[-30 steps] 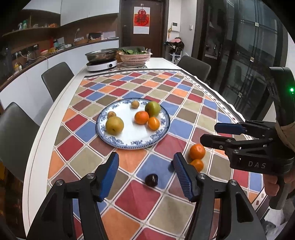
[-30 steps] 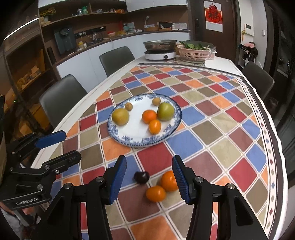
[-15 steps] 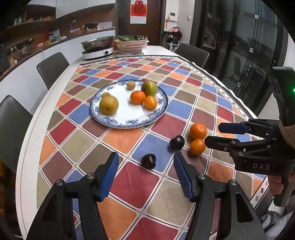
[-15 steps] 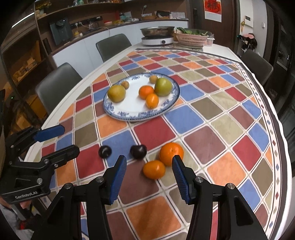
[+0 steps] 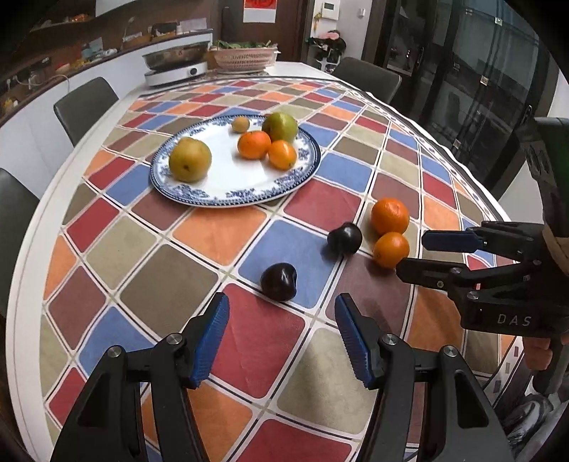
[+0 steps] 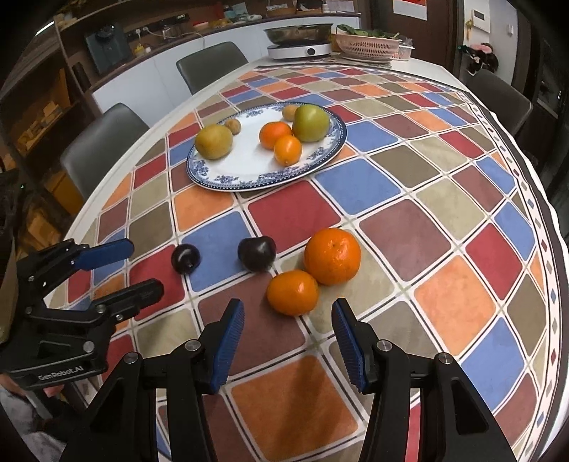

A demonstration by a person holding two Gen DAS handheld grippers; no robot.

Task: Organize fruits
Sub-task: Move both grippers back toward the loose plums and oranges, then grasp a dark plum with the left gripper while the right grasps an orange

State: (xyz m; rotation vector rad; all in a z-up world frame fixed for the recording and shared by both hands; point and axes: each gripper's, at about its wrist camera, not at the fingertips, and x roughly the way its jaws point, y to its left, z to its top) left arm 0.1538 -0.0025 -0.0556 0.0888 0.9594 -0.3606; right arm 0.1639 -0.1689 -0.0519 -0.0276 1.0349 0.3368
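4 fruits lie loose on the checked tablecloth [image 6: 419, 231] at the centre of the right wrist frame: 2 round oranges, the small orange [image 6: 292, 292] touching the large orange [image 6: 332, 256], and 2 glossy dark plums, the right plum [image 6: 256, 253] just beside them and the left plum [image 6: 185, 258] a little apart. Above them, a round white plate [image 6: 249, 174] with a blue patterned rim holds a yellow pear [image 6: 214, 141], a green apple [image 6: 310, 122], 2 more oranges and 2 small brown fruits. The right gripper [image 6: 287, 336] hangs at lower centre, its ribbed blue pads parted and empty, the small orange just beyond them. In the left wrist frame, the left gripper [image 5: 281, 337] is likewise parted with nothing held, one plum [image 5: 279, 281] just beyond its tips. Its black body reads "GenRobot.AI" at lower left of the right wrist frame; the right one reads "DAS" at right of the left wrist frame. A steel pan [image 6: 298, 32] and a woven pink basket [image 6: 368, 44] stand at the table's far end.
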